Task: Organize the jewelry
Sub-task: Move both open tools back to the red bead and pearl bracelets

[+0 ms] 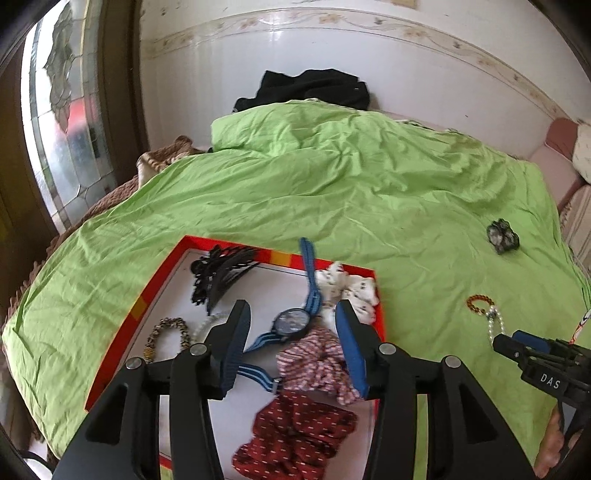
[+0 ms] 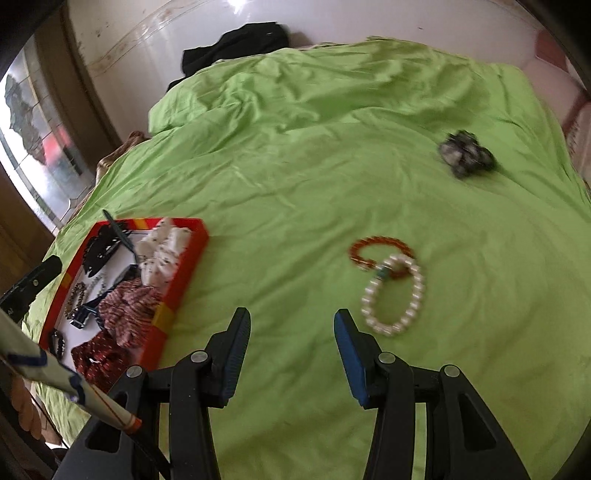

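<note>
Left wrist view: the left gripper [image 1: 291, 343] hovers over a red box [image 1: 122, 325] that lies on the green bedsheet [image 1: 332, 192]. Its fingers [image 1: 236, 332] stand partly apart with nothing pinched between them; a wristwatch with a blue striped strap [image 1: 291, 321] lies in the box below the gap. Also in the box are a black hair clip [image 1: 218, 273], a leopard-print scrunchie [image 1: 166, 336], a white patterned scrunchie [image 1: 347, 288], a pink striped scrunchie [image 1: 314, 362] and a dark red dotted scrunchie [image 1: 295, 432]. The right gripper [image 1: 517, 343] enters at the right edge, near the beaded pieces.

Right wrist view: the right gripper [image 2: 291, 343] is above bare sheet, fingers [image 2: 349, 347] partly open and empty. Just beyond and right of its right finger lies a white pearl bracelet [image 2: 395, 295], touching an amber bead bracelet [image 2: 376, 251] behind it. A dark grey scrunchie [image 2: 465, 151], blurred, sits well apart, farther up the bed. The red box lies to the left, near the bed's edge. Black clothing [image 2: 236, 44] is heaped by the white wall [image 2: 332, 18].
</note>
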Motion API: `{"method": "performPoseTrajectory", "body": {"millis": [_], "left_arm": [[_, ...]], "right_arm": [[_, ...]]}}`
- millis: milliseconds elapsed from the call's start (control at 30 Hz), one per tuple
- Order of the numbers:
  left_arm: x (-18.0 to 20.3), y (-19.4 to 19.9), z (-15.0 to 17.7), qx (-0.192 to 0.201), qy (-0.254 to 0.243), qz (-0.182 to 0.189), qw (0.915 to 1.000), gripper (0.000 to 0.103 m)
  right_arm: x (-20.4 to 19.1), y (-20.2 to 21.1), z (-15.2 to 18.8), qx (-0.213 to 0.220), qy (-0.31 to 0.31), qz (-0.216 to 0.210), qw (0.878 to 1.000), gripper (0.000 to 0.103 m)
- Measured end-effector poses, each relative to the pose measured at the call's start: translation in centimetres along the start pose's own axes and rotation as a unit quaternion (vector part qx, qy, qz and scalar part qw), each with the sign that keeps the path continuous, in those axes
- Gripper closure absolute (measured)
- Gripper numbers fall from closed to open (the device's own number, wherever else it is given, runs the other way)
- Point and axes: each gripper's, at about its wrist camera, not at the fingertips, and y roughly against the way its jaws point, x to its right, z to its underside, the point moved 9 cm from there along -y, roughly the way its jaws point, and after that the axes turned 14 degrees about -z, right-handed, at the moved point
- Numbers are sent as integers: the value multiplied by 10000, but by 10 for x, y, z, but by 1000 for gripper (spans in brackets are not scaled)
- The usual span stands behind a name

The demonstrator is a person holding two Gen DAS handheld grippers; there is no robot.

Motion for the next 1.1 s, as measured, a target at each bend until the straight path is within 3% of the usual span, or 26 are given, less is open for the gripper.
{"method": "performPoseTrajectory", "body": {"millis": [333, 700, 967, 1100], "left_arm": [[50, 16, 10, 67, -439, 139, 9989, 53], [116, 10, 30, -127, -929, 365, 9949, 53], [140, -9, 41, -362, -1028, 387, 9933, 53], [142, -16, 46, -394, -1121, 318, 9924, 53]], "right_arm": [[59, 32, 11, 273, -349, 183, 9988, 52], [151, 53, 20, 632, -1082, 468, 9910, 52], [130, 8, 6, 300, -756, 41, 9967, 52], [125, -23, 4, 70, -599, 106, 9981, 52]]}}
